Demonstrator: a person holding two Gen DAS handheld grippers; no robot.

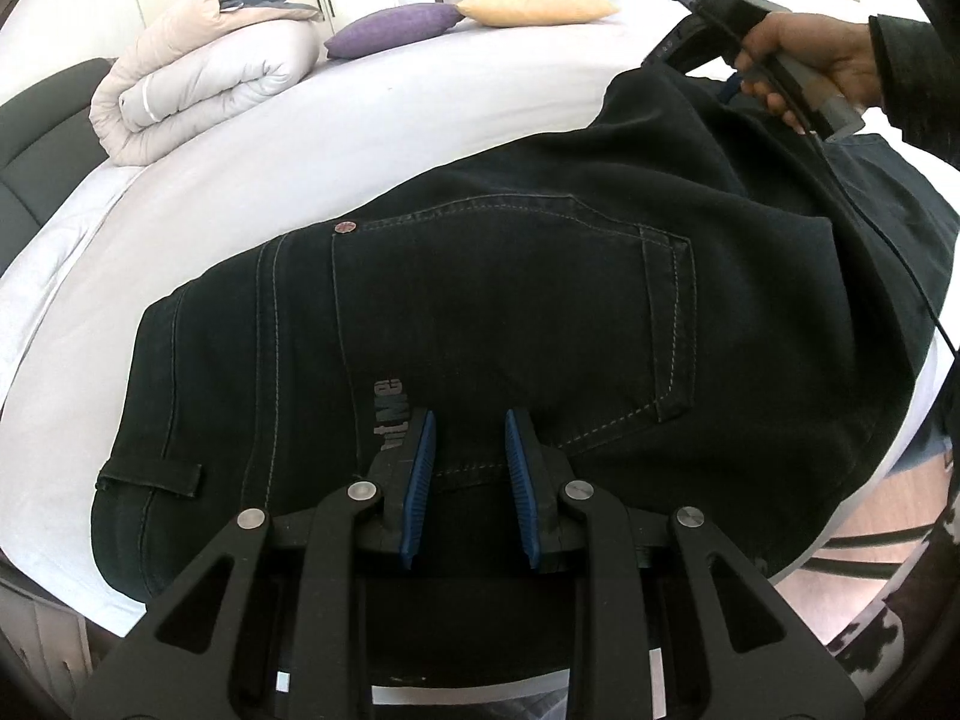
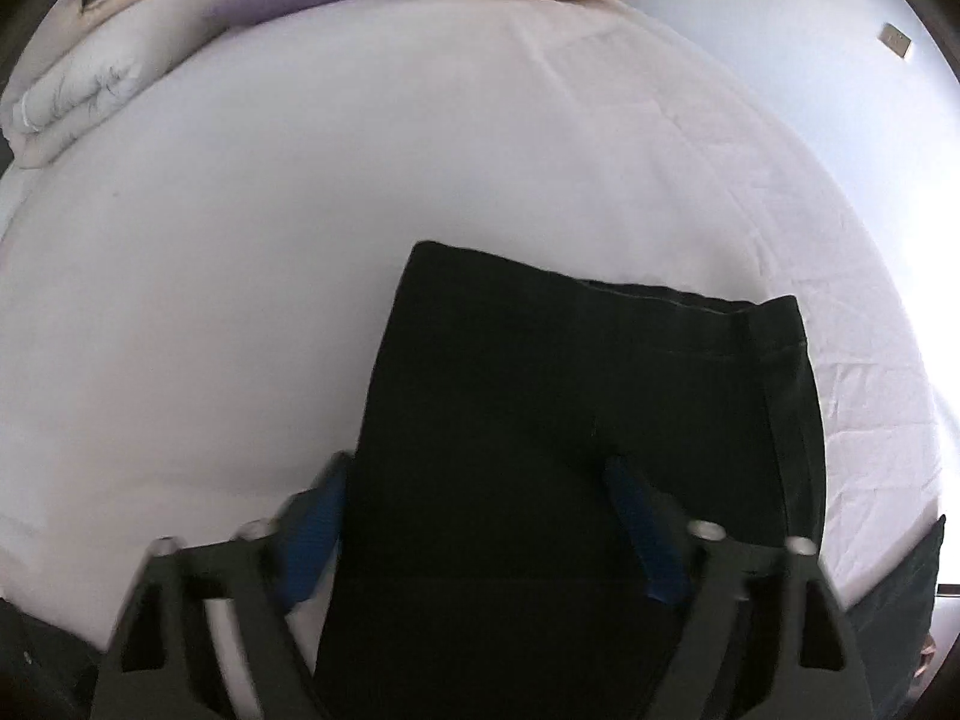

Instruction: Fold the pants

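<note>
Dark pants [image 1: 510, 312] lie on the white bed, back pocket up, with the waistband toward me. My left gripper [image 1: 469, 450] sits at the waistband, and dark fabric fills the narrow gap between its blue pads [image 1: 420, 468]. In the right wrist view a folded leg section [image 2: 570, 390] lies flat with its hem at the far edge. My right gripper [image 2: 474, 480] hovers over it with its jaws wide apart and the pads not pressing on the cloth. In the left wrist view a hand holds the right gripper [image 1: 714, 69] above the far end of the pants, its tips partly hidden.
The bed sheet [image 1: 360, 138] spreads wide beyond the pants. A rolled duvet [image 1: 198, 78], a purple cushion [image 1: 390, 30] and a yellow cushion [image 1: 534, 6] lie at the head of the bed. A dark chair [image 1: 36, 138] stands at the left. The bed's edge and the floor [image 1: 888, 492] show at lower right.
</note>
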